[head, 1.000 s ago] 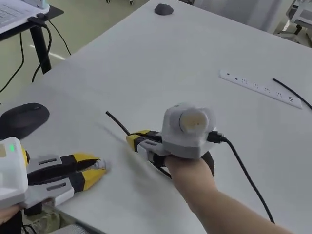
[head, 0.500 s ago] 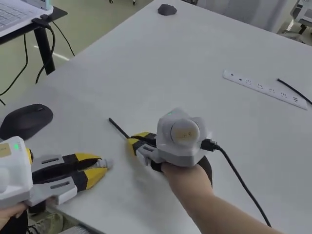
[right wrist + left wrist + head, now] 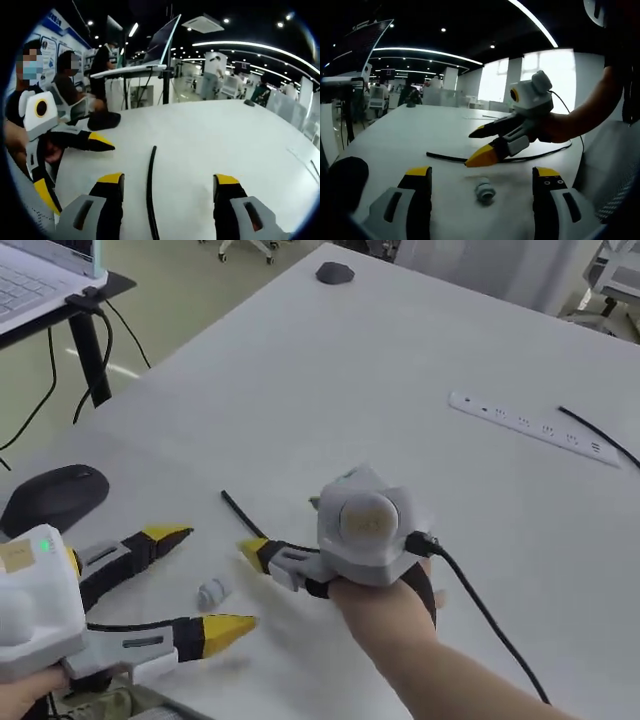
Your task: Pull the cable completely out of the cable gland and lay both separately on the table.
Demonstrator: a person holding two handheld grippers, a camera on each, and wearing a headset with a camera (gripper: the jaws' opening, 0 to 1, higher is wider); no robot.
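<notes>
Well, my left gripper [image 3: 205,578] stands wide open with nothing in its grasp; the small pale grey ribbed plastic cable gland [image 3: 484,190] lies on the smooth white worktop [image 3: 330,370] between its yellow-tipped jaws, touching neither, close to the near edge; the thin black round cable [image 3: 150,185] is fully out of the gland and lies apart from it, a nearly straight smooth length a little farther in from that edge; my right gripper [image 3: 168,178] is spread open too and grips nothing, its jaws standing either side of the cable, which runs nearer one jaw than the other; whether that jaw touches it I cannot tell; a rounded matte black computer mouse [image 3: 55,495] rests by the left edge; a long flat white power strip [image 3: 525,420] lies well apart toward the far right edge.
</notes>
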